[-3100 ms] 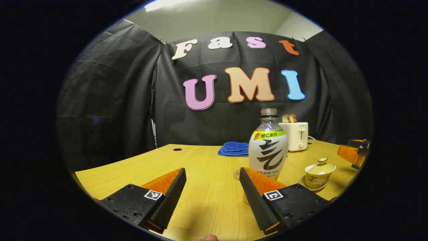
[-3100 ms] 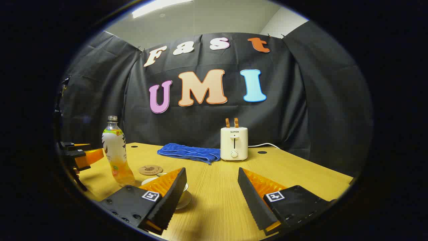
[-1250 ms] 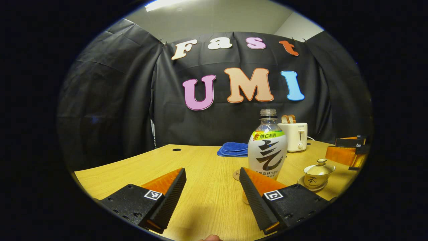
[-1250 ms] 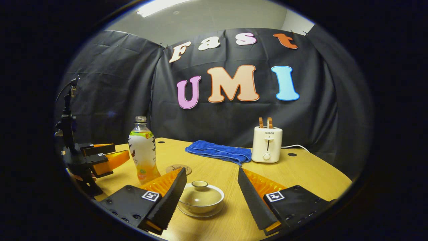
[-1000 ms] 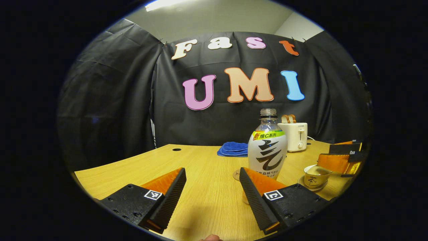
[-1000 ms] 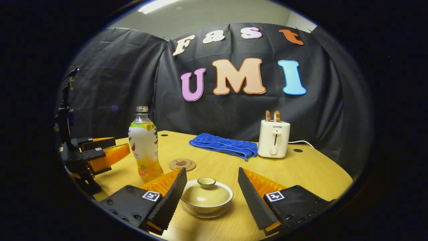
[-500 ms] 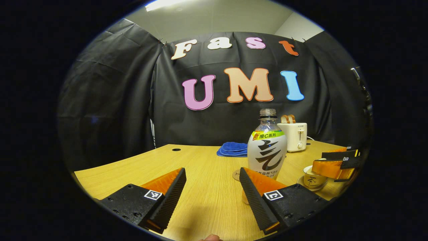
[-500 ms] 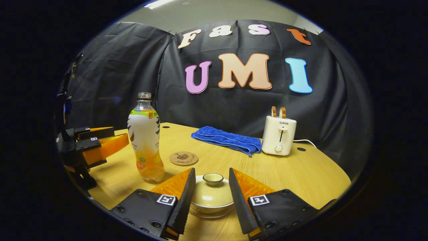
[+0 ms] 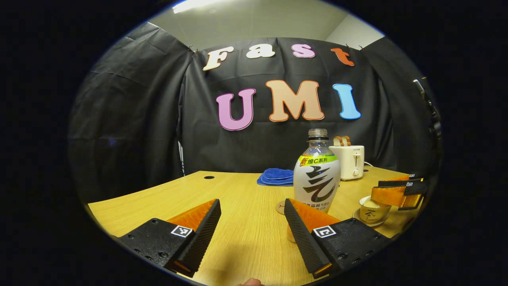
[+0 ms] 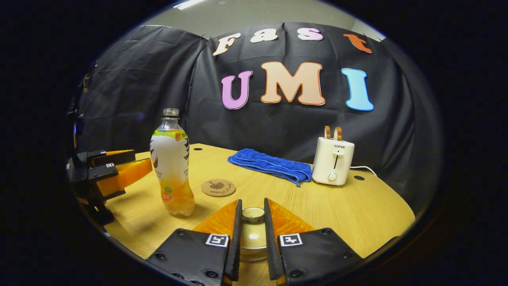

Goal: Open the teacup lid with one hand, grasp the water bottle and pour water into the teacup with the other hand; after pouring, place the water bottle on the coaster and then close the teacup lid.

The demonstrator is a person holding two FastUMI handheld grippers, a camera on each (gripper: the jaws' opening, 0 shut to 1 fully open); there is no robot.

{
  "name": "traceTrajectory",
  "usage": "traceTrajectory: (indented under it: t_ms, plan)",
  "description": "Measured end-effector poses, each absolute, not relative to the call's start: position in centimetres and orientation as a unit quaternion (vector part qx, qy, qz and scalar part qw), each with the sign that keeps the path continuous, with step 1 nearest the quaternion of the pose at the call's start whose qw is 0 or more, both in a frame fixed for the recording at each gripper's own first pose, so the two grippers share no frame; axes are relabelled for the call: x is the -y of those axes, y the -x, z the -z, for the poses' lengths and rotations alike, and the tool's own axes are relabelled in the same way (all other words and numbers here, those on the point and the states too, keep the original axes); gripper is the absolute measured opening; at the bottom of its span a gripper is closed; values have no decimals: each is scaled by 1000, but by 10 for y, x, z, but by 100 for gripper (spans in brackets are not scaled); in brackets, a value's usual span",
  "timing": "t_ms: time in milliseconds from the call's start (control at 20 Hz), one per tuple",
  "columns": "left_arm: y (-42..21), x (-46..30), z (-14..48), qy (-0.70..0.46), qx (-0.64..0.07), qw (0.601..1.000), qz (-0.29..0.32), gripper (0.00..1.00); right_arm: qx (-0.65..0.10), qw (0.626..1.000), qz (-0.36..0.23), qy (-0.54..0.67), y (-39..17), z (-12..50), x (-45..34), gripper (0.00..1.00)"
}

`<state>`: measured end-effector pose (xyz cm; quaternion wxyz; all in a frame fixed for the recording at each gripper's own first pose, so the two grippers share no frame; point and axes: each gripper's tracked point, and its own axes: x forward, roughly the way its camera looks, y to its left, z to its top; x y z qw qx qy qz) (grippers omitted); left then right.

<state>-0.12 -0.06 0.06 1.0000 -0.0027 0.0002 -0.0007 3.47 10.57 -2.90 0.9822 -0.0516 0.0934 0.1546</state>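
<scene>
Right gripper [image 10: 251, 222]: jaws drawn in narrow around the knob of the teacup lid [image 10: 253, 216], one finger on each side. They look to be touching the knob, though the contact line is hard to read. The teacup [image 9: 370, 211] sits on its saucer on the tabletop [image 9: 238, 190], near the front edge, with the bottle [image 10: 172, 163] to its left and the round coaster [image 10: 218, 187] just behind and between them.

Left gripper [image 9: 252, 222]: jaws wide, holding nothing, low over the tabletop short of the bottle.

Handling, as judged:
- Lid is glazed ceramic: light, stiff, slick, and it would chip if dropped. The small knob is the only good hold; grip gently and lift straight up so the cup does not tip.
- Bottle is uncapped thin plastic, part full of orange drink. Its body would give under a hard squeeze, and the drink could slop out. Take it around the narrowed waist below the label and keep it upright until over the cup.
</scene>
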Motion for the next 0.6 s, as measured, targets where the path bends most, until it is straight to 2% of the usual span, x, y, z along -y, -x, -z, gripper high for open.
traceTrajectory:
  t_ms: [150,600]
  plan:
    - [1,0,0,2,0,1000,0,94,-96,983,-159,13,-38,28,-107,25]
    - [11,20,1,6,-6,999,41,94,-82,984,-159,-16,-43,6,-101,26]
